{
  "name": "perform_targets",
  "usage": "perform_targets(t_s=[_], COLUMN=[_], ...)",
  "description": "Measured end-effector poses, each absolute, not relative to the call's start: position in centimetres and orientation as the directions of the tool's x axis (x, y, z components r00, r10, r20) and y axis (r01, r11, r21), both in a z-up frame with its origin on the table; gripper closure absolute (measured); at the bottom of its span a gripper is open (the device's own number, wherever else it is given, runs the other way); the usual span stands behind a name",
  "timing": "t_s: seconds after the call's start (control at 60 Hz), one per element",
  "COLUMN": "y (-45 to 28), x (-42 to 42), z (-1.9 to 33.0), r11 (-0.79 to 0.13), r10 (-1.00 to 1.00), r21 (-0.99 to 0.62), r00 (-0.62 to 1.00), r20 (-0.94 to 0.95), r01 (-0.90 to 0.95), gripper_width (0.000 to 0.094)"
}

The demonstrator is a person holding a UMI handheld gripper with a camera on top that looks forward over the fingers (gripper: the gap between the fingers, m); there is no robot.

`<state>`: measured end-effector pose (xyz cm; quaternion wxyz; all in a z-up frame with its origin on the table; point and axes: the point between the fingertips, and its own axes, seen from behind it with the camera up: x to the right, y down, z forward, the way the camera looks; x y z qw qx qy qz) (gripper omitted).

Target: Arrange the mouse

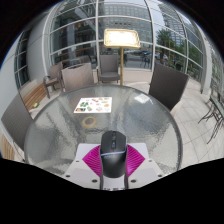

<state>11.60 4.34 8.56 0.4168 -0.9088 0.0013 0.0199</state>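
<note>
We are holding the gripper [112, 168] low over a round glass tabletop [60, 125], and the mouse [112, 152], dark and rounded, is sitting between the two fingers, its nose pointing forward along them toward the middle of the tabletop. The magenta pads [93, 158] are showing on both flanks of the mouse, and they are appearing to meet its sides, so we are judging that the gripper is clamped on it at a narrow opening, though a thin gap at either side would be hard to rule out from here. Whether the mouse is resting on the glass or being carried just above it, we cannot tell. Beyond it, a sheet of paper [97, 103] with coloured marks is lying flat, well apart from the mouse, and chairs [72, 76] are standing around the far rim with a glazed wall behind them. To do this step well, we are thinking the grip should be kept even on both flanks so the smooth shell is not twisting or squirting forward, and the mouse should be kept level, lowered until its base is fully on the glass, and squared to the chosen heading before the fingers are opened. The glass is looking slick, so releasing gently matters, lest the mouse slide out of line.
</note>
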Motion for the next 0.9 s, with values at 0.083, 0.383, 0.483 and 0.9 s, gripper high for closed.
perform_targets(t_s=[0.083,0.383,0.483,0.9], y=[2.6,0.6,0.7,-0.6], x=[12.3,11.6,11.7,9.3], z=[3.6,-1.6,-1.7,10.4], r11=[-0.709,-0.733,-0.739,-0.667], r10=[0.022,0.017,0.024,0.050], r21=[-0.705,-0.680,-0.674,-0.744], r00=[1.000,0.999,1.000,0.999], r20=[-0.019,-0.030,-0.019,0.010], r01=[0.002,-0.008,0.005,0.041], gripper_width=[0.0659,0.0596,0.0505,0.0121])
